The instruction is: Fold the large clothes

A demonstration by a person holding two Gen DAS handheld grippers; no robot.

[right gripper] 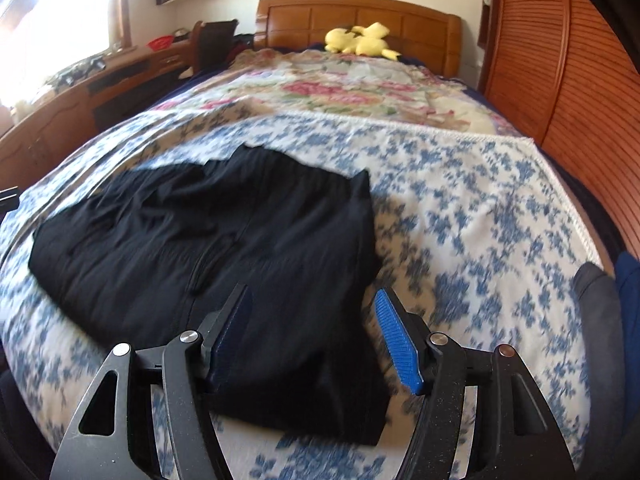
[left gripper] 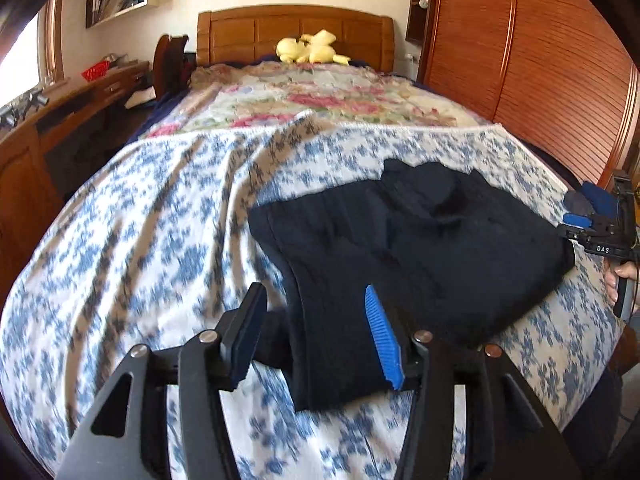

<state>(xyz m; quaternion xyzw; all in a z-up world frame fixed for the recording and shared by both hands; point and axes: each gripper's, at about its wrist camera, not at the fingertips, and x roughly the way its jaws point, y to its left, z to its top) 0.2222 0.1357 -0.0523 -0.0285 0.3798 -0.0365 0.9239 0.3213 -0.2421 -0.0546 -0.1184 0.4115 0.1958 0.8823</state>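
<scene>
A black garment (left gripper: 420,232) lies folded and a little rumpled on the blue-and-white flowered blanket (left gripper: 140,240) that covers the near half of the bed. My left gripper (left gripper: 313,287) is open over the garment's near left corner. The cloth lies between its fingers, and the pads do not press on it. In the right wrist view the same garment (right gripper: 200,232) spreads to the left. My right gripper (right gripper: 312,289) is open above its near right corner, with cloth under the gap. The left wrist view also shows the right gripper (left gripper: 580,206) at the garment's far right edge, held by a hand (left gripper: 616,276).
A yellow plush toy (left gripper: 312,50) rests against the wooden headboard (left gripper: 296,28) on a pink flowered quilt (left gripper: 320,100). A slatted wooden wardrobe (left gripper: 540,80) lines the right side, a wooden desk (left gripper: 80,96) the left. Dark clothes (right gripper: 600,300) lie at the bed's right edge.
</scene>
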